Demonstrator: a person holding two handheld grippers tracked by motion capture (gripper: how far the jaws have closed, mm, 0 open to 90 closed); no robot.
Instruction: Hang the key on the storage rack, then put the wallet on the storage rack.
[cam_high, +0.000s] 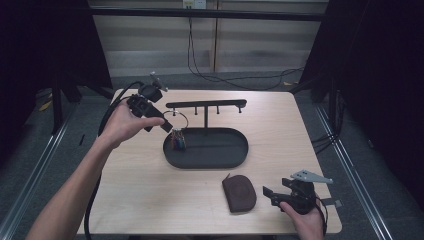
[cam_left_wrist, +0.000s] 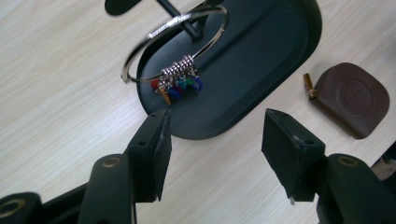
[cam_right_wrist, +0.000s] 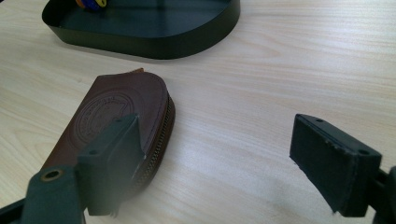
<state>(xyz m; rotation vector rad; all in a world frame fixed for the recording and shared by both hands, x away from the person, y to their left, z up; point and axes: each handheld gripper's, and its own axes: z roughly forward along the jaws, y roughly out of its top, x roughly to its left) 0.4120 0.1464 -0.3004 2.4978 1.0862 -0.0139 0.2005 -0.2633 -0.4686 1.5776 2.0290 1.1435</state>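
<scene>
- My left gripper (cam_left_wrist: 215, 140) hovers with jaws spread wide, empty, above the tray's near-left rim.
- The bracelet (cam_left_wrist: 175, 44) hangs from the stand's bar (cam_high: 205, 104) over the black tray (cam_high: 235, 155), coloured charms dangling.
- My right gripper (cam_right_wrist: 233, 158) sits released, just beside the brown pouch (cam_right_wrist: 116, 116) on the table (cam_high: 280, 120).

brown pouch (cam_high: 239, 192), black tray (cam_high: 235, 156), silver bangle (cam_left_wrist: 154, 32)

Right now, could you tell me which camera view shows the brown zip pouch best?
The right gripper view: the pouch sits close, embossing and zip visible. The left gripper view shows it whole but farther off; the high view shows it small.
</scene>
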